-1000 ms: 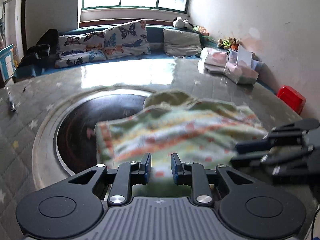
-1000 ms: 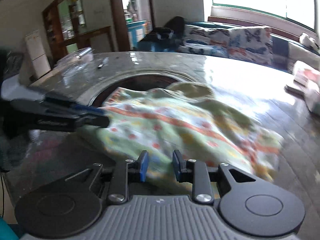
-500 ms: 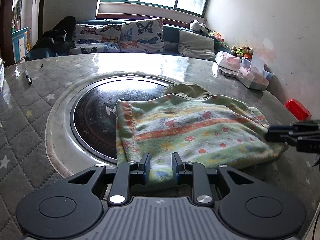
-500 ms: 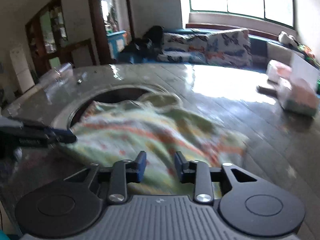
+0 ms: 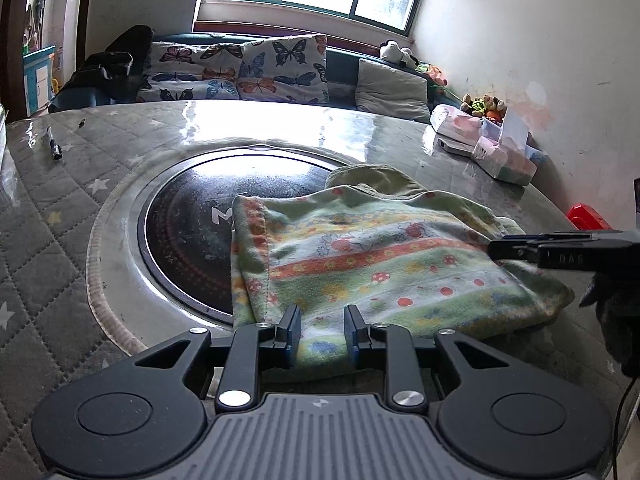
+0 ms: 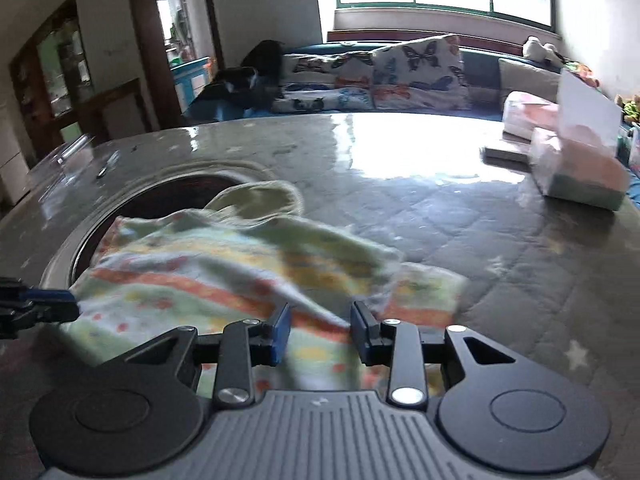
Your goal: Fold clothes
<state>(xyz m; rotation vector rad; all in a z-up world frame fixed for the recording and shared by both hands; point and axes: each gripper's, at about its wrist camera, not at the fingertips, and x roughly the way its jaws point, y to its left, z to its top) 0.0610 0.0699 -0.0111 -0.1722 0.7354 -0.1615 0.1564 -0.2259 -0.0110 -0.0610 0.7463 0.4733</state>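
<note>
Left wrist view: the left gripper (image 5: 322, 332) is sitting at bottom centre, fingers apart, nothing between them; the near hem of the garment (image 5: 372, 256) is lying just beyond the tips. The garment, green fleece with orange stripes and mushroom print, is lying folded in centre frame, its left part overlapping the dark round inset (image 5: 208, 232) of the table (image 5: 60, 208). The right gripper (image 5: 516, 246) is entering from the right edge over the garment's right side; I cannot tell its finger state here. A pen (image 5: 54, 144) is lying at upper left.

Right wrist view: the right gripper (image 6: 322, 334) is at bottom centre, fingers apart, over the garment (image 6: 224, 272), which is blurred. The left gripper (image 6: 60, 304) is showing at the left edge. Tissue packs (image 6: 576, 164) are sitting at upper right.
</note>
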